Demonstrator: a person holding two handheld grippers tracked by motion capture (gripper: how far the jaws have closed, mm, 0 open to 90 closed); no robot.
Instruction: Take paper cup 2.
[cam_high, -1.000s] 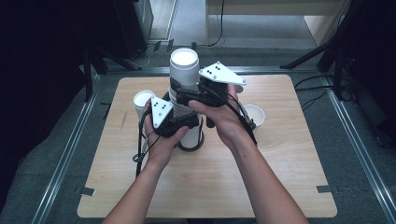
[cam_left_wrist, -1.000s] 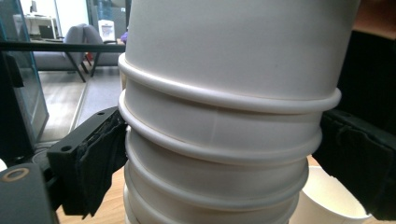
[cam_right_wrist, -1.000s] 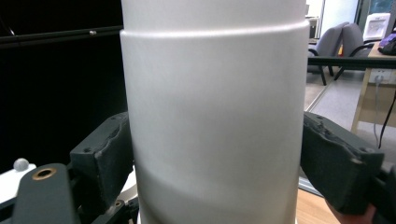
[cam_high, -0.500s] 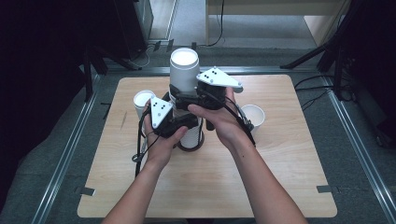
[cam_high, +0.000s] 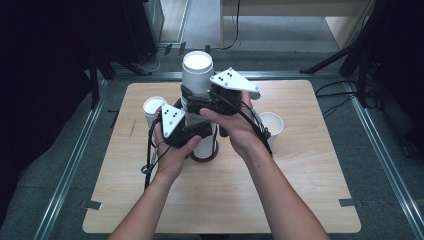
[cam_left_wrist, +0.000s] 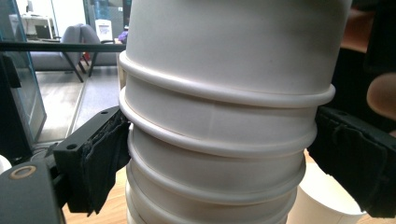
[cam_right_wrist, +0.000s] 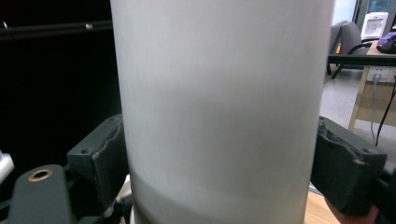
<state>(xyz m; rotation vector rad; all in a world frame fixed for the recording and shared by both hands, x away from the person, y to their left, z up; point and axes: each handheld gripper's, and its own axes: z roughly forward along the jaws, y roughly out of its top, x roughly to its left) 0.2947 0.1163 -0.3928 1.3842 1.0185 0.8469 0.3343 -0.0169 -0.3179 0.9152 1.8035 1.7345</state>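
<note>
A tall stack of white paper cups (cam_high: 204, 145) stands upside down at the table's middle, its rolled rims showing close up (cam_left_wrist: 224, 116). My left gripper (cam_high: 199, 133) is shut on the lower part of the stack, its black pads (cam_left_wrist: 100, 161) pressing both sides. Higher up, my right gripper (cam_high: 198, 102) holds the top cup (cam_high: 197, 75), which is smooth-walled in the right gripper view (cam_right_wrist: 219, 102). Its jaws have just been closing with that cup between them, and the pads (cam_right_wrist: 109, 161) now press on its wall.
A single white cup (cam_high: 153, 107) stands left of the stack, and another one (cam_high: 271, 125) stands open side up to the right. The wooden table (cam_high: 300, 190) has metal rails along its sides, with dark stands and cables beyond its far edge.
The grey plate on my right gripper has shifted slightly. Both hands and the stack stay where they were.
</note>
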